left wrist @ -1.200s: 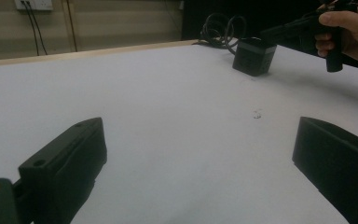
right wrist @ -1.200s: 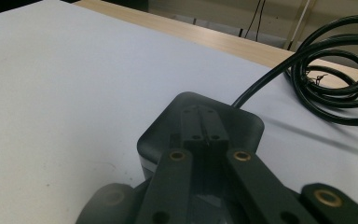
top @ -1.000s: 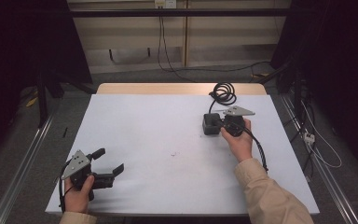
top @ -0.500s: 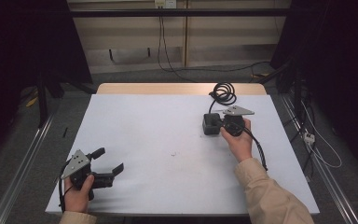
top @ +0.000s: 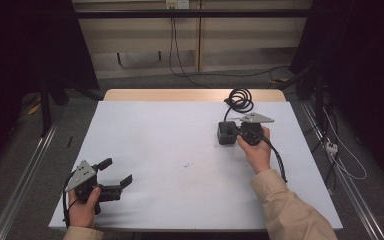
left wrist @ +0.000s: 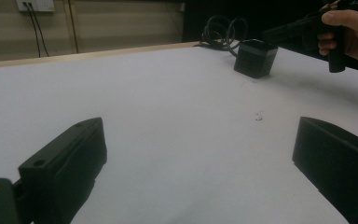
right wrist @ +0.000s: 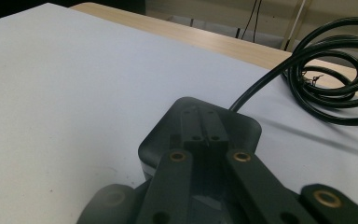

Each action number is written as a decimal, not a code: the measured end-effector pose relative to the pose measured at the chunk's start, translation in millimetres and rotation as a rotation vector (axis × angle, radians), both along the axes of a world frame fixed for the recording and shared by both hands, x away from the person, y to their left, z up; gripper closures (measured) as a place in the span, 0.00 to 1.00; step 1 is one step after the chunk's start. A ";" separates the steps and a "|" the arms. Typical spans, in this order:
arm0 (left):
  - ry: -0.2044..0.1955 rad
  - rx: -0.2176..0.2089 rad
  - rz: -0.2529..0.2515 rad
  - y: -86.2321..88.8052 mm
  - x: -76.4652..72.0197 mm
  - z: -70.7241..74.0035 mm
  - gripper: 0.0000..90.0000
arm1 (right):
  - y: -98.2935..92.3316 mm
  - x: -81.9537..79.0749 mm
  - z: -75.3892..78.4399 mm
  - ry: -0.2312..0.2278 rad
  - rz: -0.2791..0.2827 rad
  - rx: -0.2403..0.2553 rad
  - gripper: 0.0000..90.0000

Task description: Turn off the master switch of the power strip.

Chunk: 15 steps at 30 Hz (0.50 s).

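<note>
My left gripper point(top: 117, 171) rests at the near left corner of the white table point(top: 180, 135), held in a hand; its two black jaws stand wide apart with only bare tabletop between them point(left wrist: 200, 154). My right gripper point(top: 235, 134) is at the far right, held in a hand, jaws pressed together and shut point(right wrist: 204, 133). Their tips lie over a small black box point(top: 225, 133) point(right wrist: 161, 135) that sits on the table. A black cable runs from the box to a coil point(top: 240, 100) point(right wrist: 335, 70) behind it. The left gripper view has the box point(left wrist: 255, 57) and the other hand point(left wrist: 354, 28) far off.
A wooden strip point(top: 190, 95) edges the far side of the table. A few dark specks point(top: 186, 164) mark the white surface near the middle. Metal rails point(top: 25, 175) run along the floor on both sides, with loose cables point(top: 345, 160) at the right.
</note>
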<state>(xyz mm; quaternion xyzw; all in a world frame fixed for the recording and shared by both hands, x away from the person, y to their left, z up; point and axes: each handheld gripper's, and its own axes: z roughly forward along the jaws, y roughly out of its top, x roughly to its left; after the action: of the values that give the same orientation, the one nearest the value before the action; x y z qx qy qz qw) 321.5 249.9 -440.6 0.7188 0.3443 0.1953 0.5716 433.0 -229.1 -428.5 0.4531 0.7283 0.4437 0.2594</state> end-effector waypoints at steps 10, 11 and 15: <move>0.001 0.000 -0.001 -0.7 1.2 -0.4 0.03 | 2.7 -0.9 -0.5 0.008 0.017 0.024 1.00; 0.001 0.001 -0.001 -0.8 1.4 -0.5 0.03 | 3.1 -1.6 -0.2 0.008 0.017 0.017 0.99; 0.001 -0.003 0.001 -1.6 2.2 -0.5 0.03 | 3.7 -4.0 1.6 0.010 0.023 0.012 0.90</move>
<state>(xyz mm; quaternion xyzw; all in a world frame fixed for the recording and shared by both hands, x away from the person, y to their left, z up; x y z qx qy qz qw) 323.7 248.3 -441.1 0.7178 0.3451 0.1948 0.5725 429.0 -225.4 -426.9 0.4486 0.7321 0.4488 0.2477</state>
